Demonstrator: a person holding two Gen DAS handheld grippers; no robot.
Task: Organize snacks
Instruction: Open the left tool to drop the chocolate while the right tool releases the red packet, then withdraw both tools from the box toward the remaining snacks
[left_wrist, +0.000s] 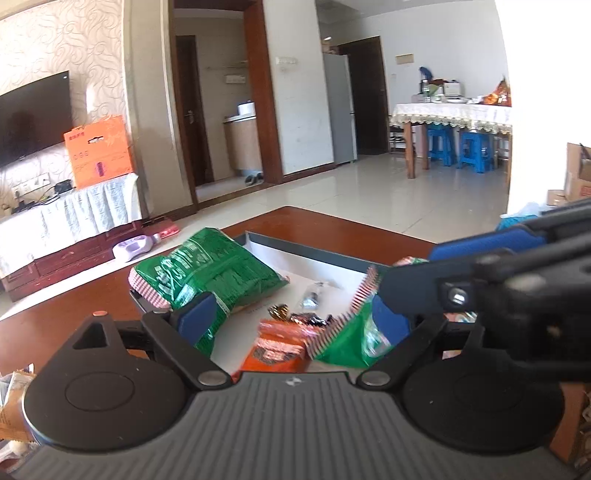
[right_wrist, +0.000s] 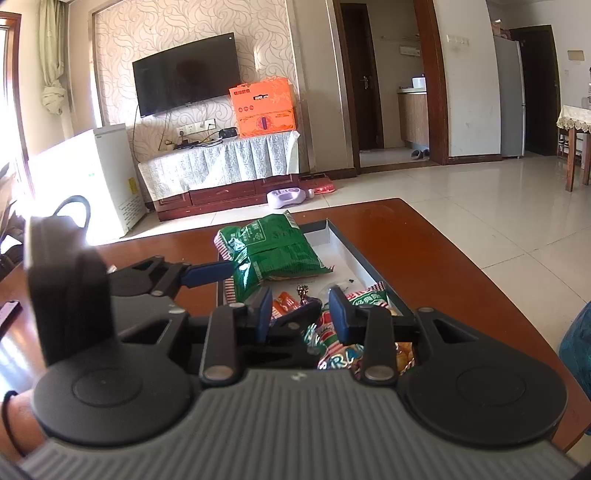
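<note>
A shallow box with dark walls and a white floor lies on the red-brown table. A large green bag rests over its far left corner. Inside lie an orange packet, a smaller green packet, loose wrapped candies and a red patterned packet. My left gripper stands wide open over these snacks, pressing on none. My right gripper crosses in from the right, its jaws a little apart, with no snack pinched.
Snack packets lie at the table's near left and a blue bag at its right. Beyond the table's far edge are tiled floor, a covered TV cabinet with an orange box, and a dining table with blue stools.
</note>
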